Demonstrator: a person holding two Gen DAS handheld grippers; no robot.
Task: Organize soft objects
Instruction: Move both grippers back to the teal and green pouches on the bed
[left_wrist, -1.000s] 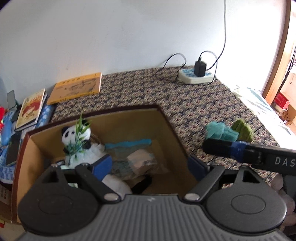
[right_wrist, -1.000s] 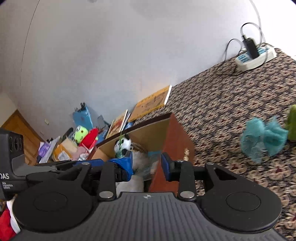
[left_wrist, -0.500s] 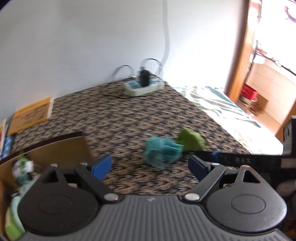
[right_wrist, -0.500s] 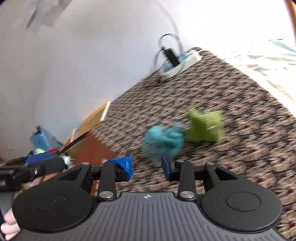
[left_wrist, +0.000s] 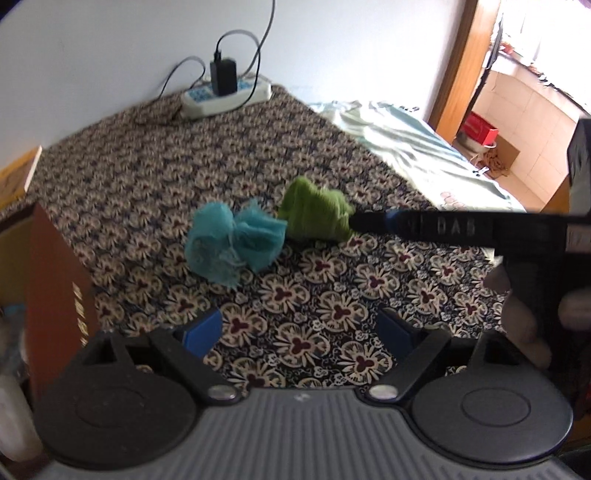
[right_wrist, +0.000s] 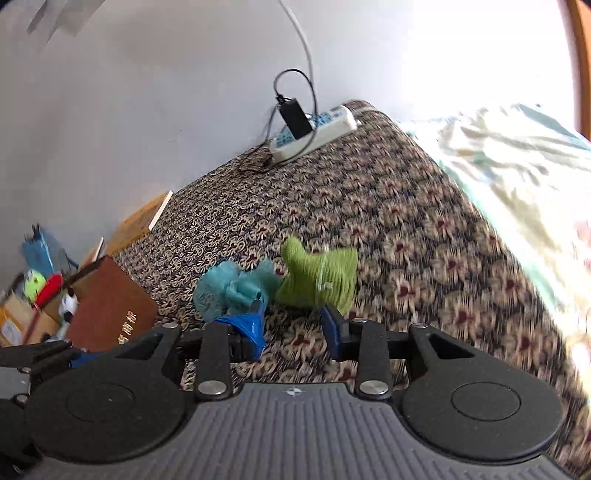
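Both tools stand open and empty; right tool (right_wrist: 293, 326) nears green knit (right_wrist: 317, 277); risk: snagging adjacent teal mesh (right_wrist: 232, 288) too.

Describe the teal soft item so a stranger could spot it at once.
Start at the patterned floral cloth covering the surface, with a white power strip at its far end by the wall. Near the cloth's middle two soft lumps lie side by side. The teal mesh bundle is the frilly, see-through one nearer the brown box; its neighbour, the green knitted piece, is dense and opaque.
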